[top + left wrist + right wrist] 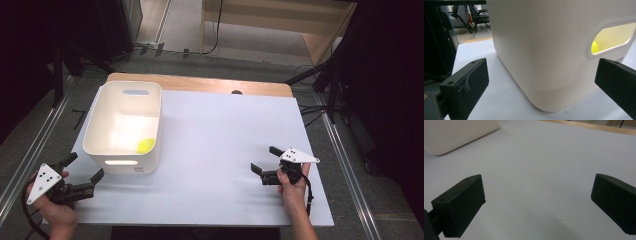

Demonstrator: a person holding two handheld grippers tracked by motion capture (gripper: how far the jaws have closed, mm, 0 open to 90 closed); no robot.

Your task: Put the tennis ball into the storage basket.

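Judging by the jaws spread wide and empty, the left claw [83, 174] is poised approx. at the bin's [100, 145] 7 o'clock corner; yellow ball [146, 145] is seen inside, at 4 o'clock. Bin could be shoved if clipped. Right claw [265, 159], also spread, is kept well apart on the table [210, 150].

Lab: dark tripods [320, 75], floor cables [218, 30]

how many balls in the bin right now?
1. A small yellow-green ball lies on the floor of the white plastic bin, near its front right corner; the left gripper view shows it through the handle slot. The near wall may hide others.
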